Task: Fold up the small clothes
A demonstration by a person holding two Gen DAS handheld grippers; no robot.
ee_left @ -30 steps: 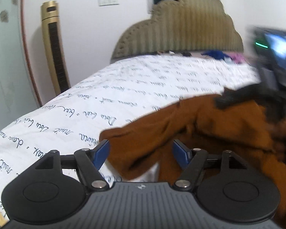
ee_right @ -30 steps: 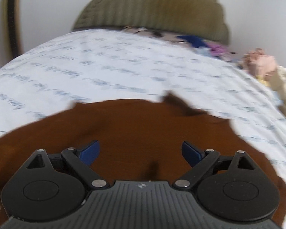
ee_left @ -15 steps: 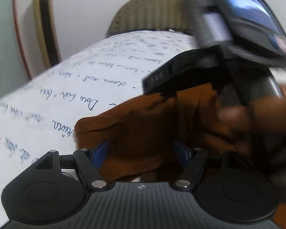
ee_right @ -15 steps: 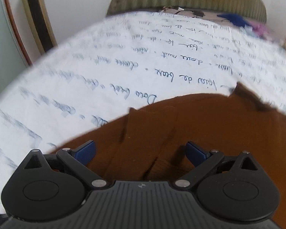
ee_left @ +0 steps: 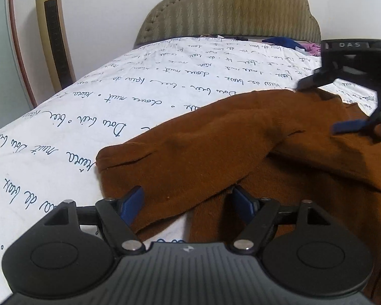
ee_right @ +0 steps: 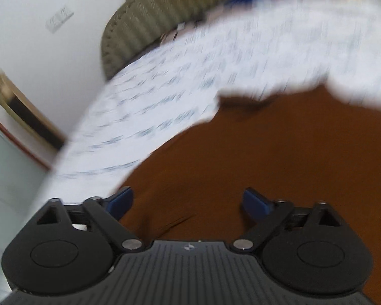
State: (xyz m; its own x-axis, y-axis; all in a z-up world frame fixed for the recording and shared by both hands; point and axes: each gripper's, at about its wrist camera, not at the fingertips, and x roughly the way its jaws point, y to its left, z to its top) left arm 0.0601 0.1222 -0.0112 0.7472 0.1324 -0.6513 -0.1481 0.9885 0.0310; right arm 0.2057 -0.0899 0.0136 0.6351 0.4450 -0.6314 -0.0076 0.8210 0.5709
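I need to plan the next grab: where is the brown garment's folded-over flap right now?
In the left wrist view the brown garment lies on the printed bedsheet, its flap just ahead of the open left gripper.

**Item Count: Bed Surface**

One brown garment [ee_left: 216, 137]. One white sheet with blue script [ee_left: 114, 106]. One padded headboard [ee_left: 228, 7]. One gold tower fan [ee_left: 54, 30]. Two grippers: left gripper [ee_left: 188, 202], right gripper [ee_right: 188, 202]. Small coloured items near headboard: number indeterminate.
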